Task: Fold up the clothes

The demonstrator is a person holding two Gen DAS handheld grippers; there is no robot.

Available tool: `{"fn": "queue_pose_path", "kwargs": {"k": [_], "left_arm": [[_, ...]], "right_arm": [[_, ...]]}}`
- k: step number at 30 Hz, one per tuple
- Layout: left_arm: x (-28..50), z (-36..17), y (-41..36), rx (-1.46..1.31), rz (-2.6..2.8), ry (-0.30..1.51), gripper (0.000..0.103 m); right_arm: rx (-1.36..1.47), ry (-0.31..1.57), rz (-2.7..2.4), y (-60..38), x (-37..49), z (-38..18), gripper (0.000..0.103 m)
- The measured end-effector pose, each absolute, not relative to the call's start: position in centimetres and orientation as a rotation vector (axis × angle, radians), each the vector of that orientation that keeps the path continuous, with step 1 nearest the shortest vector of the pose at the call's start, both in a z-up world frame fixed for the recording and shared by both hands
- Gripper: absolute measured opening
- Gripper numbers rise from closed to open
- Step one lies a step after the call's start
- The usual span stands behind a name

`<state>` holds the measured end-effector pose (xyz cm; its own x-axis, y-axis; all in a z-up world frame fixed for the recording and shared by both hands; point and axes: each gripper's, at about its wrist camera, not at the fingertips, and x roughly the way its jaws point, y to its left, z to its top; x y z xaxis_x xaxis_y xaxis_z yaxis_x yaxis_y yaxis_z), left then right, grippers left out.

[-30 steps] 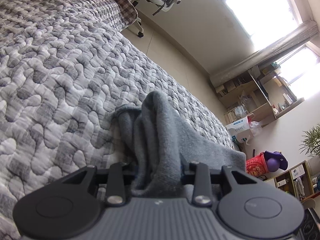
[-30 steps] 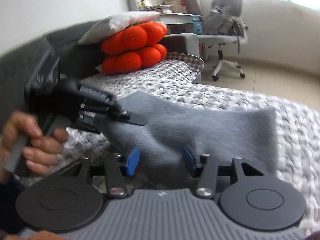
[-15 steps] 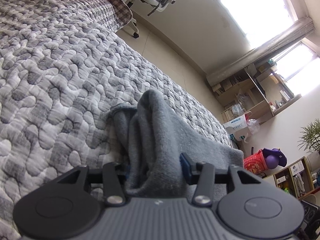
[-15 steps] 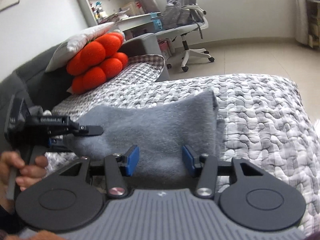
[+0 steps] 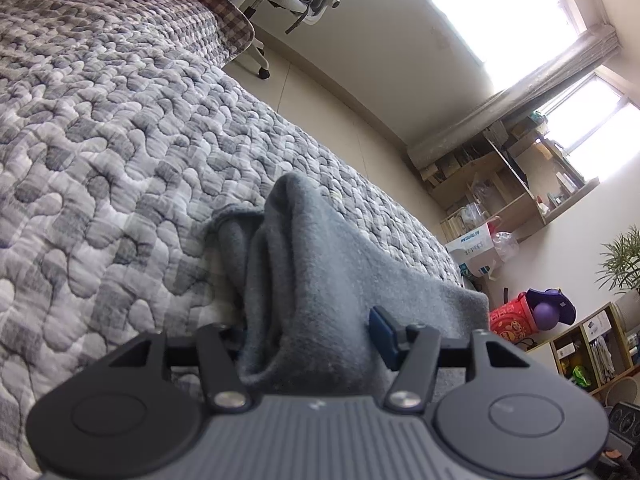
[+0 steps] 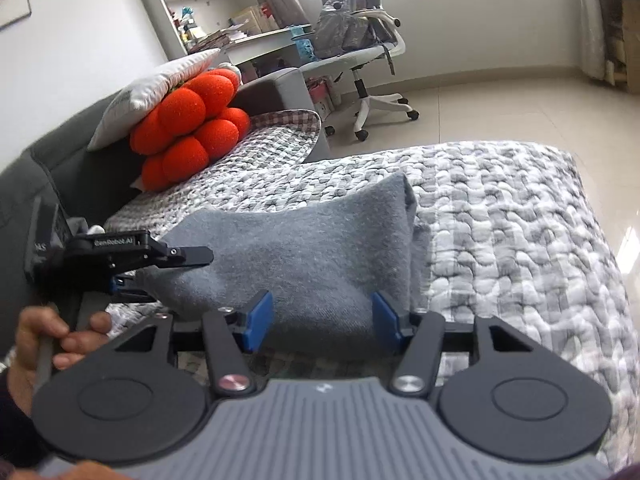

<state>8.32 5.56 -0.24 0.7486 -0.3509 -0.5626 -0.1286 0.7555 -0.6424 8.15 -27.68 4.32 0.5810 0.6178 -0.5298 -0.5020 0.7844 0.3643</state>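
Both claws were opening, the left gripper (image 5: pixel 312 344) and right gripper (image 6: pixel 322 322) each straddling the folded grey cloth (image 6: pixel 296 256) on the bed (image 6: pixel 500 248), apparently releasing it to lie flat.

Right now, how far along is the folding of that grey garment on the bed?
Done: the grey garment lies doubled into a thick bundle on the quilted bed cover. In hand: both grippers sit at its near edge with cloth between their jaws, the left gripper and the right gripper both opening. Left: pull clear, then possibly flatten or fold once more, since it looks bulky.
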Motion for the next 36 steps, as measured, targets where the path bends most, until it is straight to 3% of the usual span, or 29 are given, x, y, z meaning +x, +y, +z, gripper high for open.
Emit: {"fn": "queue_pose_path", "kwargs": {"k": [7,14,22,36], "left_arm": [[8.1,-0.2,5.1,-0.712,-0.125,0.722,0.06],[8.3,0.2,4.0,-0.663,-0.119,0.713,0.068],[8.5,0.4,3.8,-0.627,-0.12,0.708,0.073],[8.7,0.6,3.9,-0.594,-0.125,0.718,0.073]], "right_arm": [[0.197,0.812,0.549,-28.8,8.9,3.1,0.065],[0.435,0.905,0.616,-30.4,9.8,1.9,0.07],[0.665,0.921,0.626,-32.3,11.1,1.5,0.073],[0.665,0.889,0.623,-31.2,13.0,2.2,0.073]]}}
